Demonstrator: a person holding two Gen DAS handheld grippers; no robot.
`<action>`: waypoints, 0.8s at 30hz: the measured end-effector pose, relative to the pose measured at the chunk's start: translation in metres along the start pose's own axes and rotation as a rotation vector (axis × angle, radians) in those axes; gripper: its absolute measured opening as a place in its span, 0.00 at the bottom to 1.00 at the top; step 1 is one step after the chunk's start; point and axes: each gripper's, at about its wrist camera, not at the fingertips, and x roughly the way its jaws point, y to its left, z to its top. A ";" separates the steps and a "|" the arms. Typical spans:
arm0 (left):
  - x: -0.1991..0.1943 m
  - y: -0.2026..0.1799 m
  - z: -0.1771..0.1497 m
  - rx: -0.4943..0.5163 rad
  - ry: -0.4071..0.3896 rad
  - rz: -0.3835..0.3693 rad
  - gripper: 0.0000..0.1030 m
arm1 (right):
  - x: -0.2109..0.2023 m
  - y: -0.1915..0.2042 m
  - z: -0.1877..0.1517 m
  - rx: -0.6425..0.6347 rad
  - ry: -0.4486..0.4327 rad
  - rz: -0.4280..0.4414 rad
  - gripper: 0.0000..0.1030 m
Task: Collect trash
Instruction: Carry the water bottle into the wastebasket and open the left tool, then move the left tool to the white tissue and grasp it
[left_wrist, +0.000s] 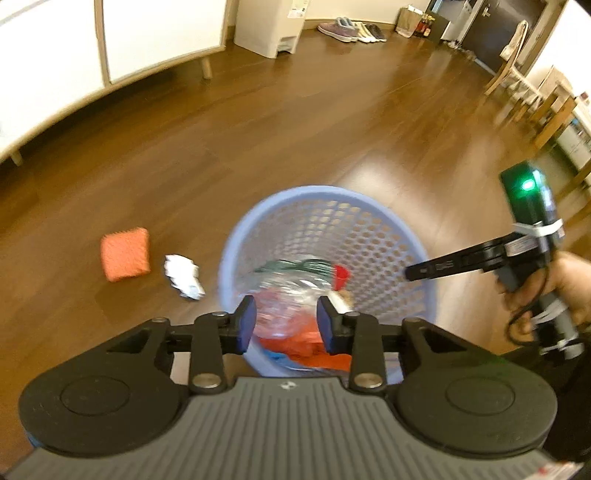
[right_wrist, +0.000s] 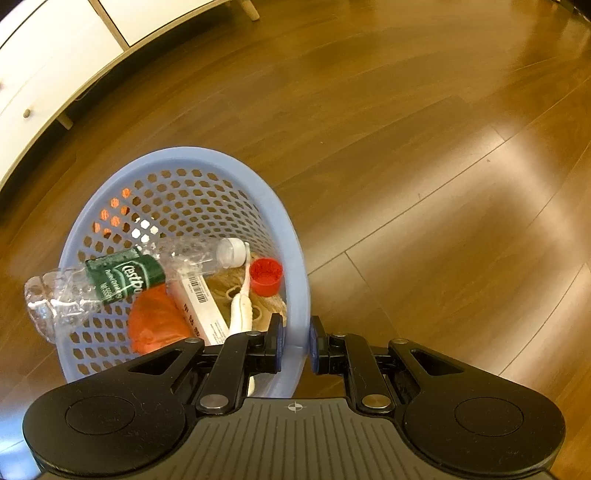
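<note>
- Warm brown wooden floor (left_wrist: 295, 122) fills the room, with white cabinets along the far wall and a pale blue perforated basket (left_wrist: 388, 236) standing on the boards.
- Inside the basket lie a crumpled clear bottle (right_wrist: 122, 280) with a green label, a red cap (right_wrist: 266, 275), a white box (right_wrist: 201, 306), a toothbrush (right_wrist: 242, 302) and orange wrapping.
- Right hand-held gripper (right_wrist: 295, 345) has its jaws pinching the near rim of the basket, one pad inside the wall and one outside.
- Left hand-held gripper (left_wrist: 286, 323) hovers above the basket's mouth, jaws spread; the bottle appears blurred between them, and I cannot tell whether it is touched or loose below.
- Two pieces remain on the floor: crumpled white paper (left_wrist: 183, 277) just left of the basket, and an orange sponge-like pad (left_wrist: 125, 253) further left, near the paper.
- Both lie to the left and slightly ahead of the left hand-held gripper, which is plainly the nearer one; the paper's long axis runs roughly away from the camera, so a grasp across its narrow width looks natural.
</note>
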 end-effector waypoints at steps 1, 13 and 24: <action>-0.001 0.001 -0.002 0.008 -0.006 0.025 0.31 | 0.000 0.000 0.000 0.000 0.000 -0.001 0.10; 0.027 0.065 -0.025 0.002 0.043 0.297 0.36 | 0.009 -0.010 0.017 0.009 -0.041 -0.059 0.09; 0.054 0.117 -0.036 -0.056 0.034 0.310 0.38 | 0.011 -0.018 0.026 0.041 -0.062 -0.080 0.09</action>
